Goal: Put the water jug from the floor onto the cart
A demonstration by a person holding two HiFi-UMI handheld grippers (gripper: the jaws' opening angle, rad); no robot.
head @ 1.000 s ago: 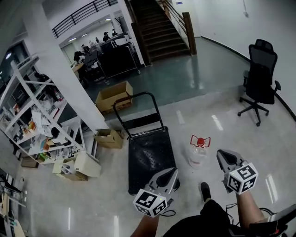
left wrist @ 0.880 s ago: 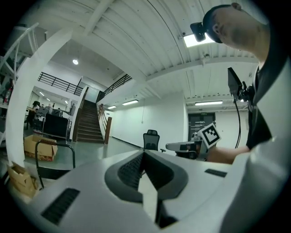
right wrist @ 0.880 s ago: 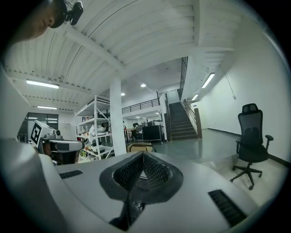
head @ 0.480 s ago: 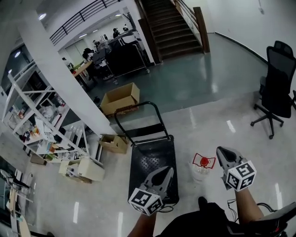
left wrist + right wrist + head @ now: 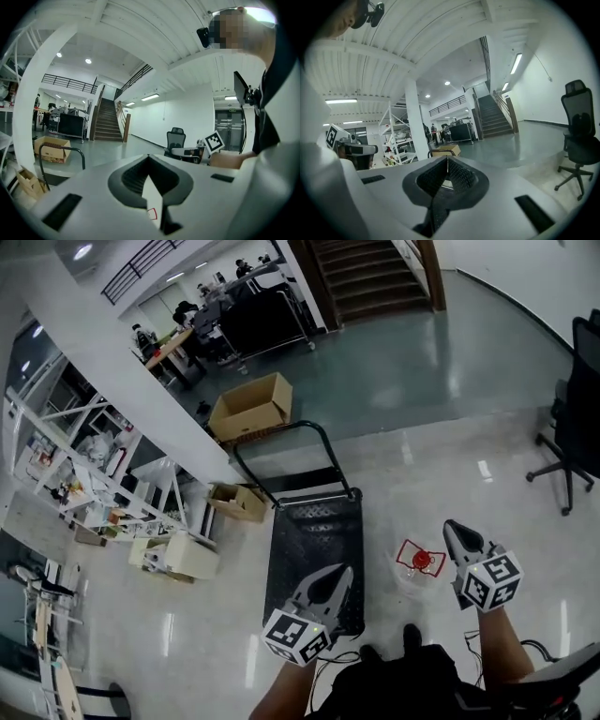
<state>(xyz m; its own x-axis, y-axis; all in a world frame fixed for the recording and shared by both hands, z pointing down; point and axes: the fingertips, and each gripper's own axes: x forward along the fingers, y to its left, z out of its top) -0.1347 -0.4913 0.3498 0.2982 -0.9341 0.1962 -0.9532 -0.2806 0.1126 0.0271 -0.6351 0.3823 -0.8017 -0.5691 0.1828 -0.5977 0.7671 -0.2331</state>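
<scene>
The water jug (image 5: pixel 419 564), clear with a red cap and a red wire handle, stands on the pale floor just right of the cart. The cart (image 5: pixel 314 549) is a black flat platform with a black hoop handle (image 5: pixel 281 442) at its far end. My left gripper (image 5: pixel 340 572) hovers over the cart's near right corner, jaws shut on nothing (image 5: pixel 150 157). My right gripper (image 5: pixel 454 527) is held just right of the jug and apart from it, jaws also shut and empty (image 5: pixel 447 158). The jug is hidden in both gripper views.
An open cardboard box (image 5: pixel 251 406) lies beyond the cart handle. Smaller boxes (image 5: pixel 237 501) and white shelving (image 5: pixel 84 474) stand at the left by a white column. A black office chair (image 5: pixel 577 442) sits at the right. Stairs (image 5: pixel 370 273) rise at the back.
The person has stepped forward. Both grippers moved ahead with them: the left now reaches over the cart's near corner, the right sits beside the jug. Both jaws stayed shut.
</scene>
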